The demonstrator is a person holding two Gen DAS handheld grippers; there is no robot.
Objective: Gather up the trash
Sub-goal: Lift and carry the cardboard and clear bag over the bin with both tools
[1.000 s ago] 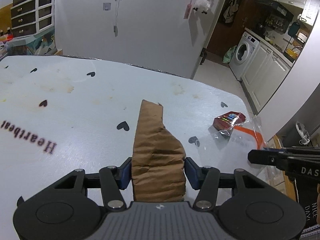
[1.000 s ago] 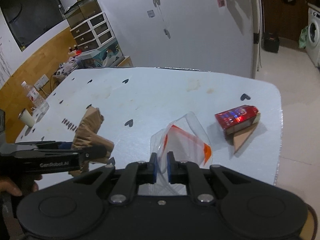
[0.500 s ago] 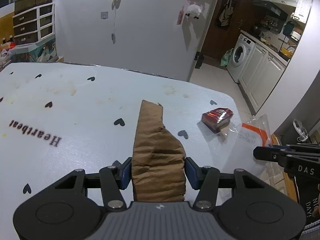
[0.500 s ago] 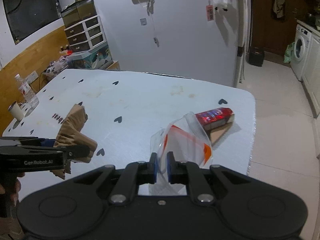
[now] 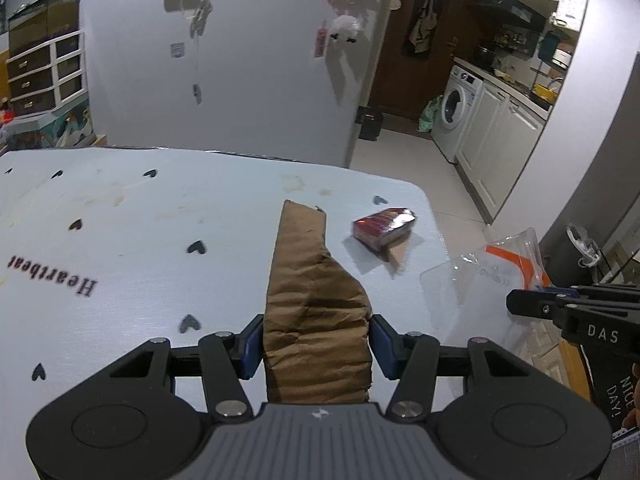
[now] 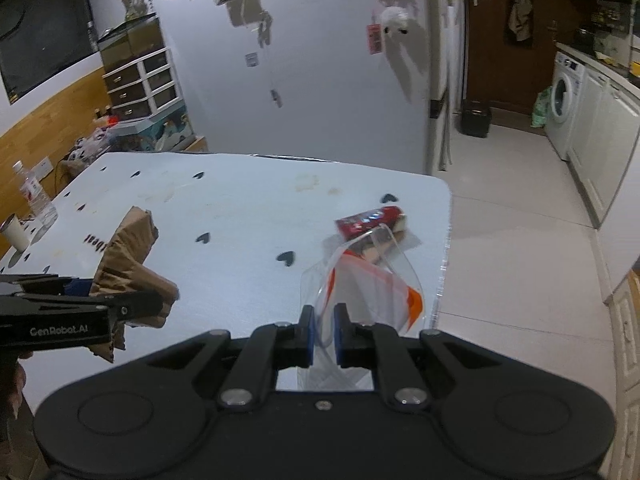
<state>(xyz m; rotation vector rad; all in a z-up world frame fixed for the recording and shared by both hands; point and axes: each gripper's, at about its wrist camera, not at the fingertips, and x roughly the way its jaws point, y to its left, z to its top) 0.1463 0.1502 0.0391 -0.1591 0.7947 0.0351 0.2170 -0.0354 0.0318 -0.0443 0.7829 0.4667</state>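
My left gripper (image 5: 316, 342) is shut on a crumpled brown paper bag (image 5: 308, 304) and holds it above the white table (image 5: 140, 264). My right gripper (image 6: 324, 332) is shut on a clear plastic zip bag with an orange strip (image 6: 368, 284), held in the air near the table's right edge. The zip bag also shows in the left wrist view (image 5: 492, 276), and the paper bag in the right wrist view (image 6: 128, 264). A red shiny snack packet (image 5: 384, 226) lies on the table near its far right corner; it shows in the right wrist view too (image 6: 370, 220).
The table has black heart marks and a "Heartbeat" print (image 5: 52, 276). A water bottle (image 6: 34, 196) and a cup (image 6: 14, 232) stand at its left edge. A white wall (image 5: 224, 60) is behind; a kitchen with a washing machine (image 5: 456, 112) is to the right.
Both grippers have risen and pulled back from the table, each keeping its hold. The red packet now appears farther away and the zip bag hangs clear of the table.
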